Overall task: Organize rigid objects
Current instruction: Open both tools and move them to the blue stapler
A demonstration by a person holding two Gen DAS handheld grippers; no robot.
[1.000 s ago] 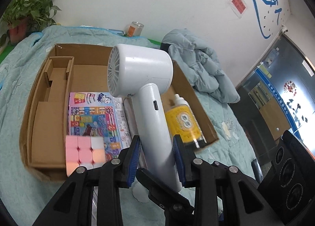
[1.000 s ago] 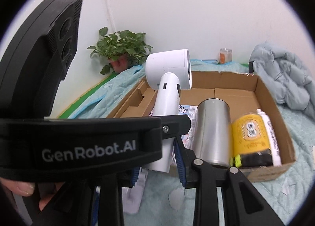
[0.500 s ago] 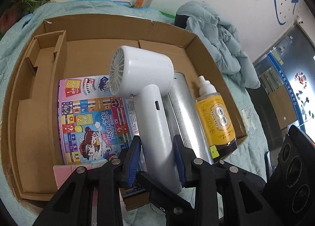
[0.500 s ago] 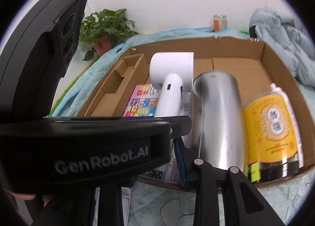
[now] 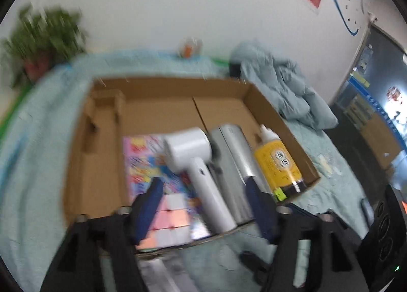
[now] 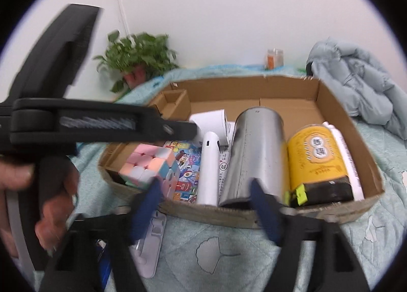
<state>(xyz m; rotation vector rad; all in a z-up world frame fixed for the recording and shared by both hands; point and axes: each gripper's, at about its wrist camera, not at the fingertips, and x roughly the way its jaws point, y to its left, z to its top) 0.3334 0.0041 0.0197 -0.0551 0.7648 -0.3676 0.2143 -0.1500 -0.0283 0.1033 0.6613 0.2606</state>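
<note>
Both claws are springing open, nothing pinched: left gripper, right gripper. White hair dryer lies mid-frame in the cardboard box; retreating fingers could snag its handle.

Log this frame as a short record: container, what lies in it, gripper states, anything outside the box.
container: open cardboard box on a pale blue quilt
contents: white hair dryer, silver metal cylinder, yellow bottle, pastel puzzle cube, colourful printed sheet
left gripper: jaws opening, nothing pressed between them
right gripper: jaws opening, nothing held
outside box: crumpled grey-blue jacket, potted green plant
</note>
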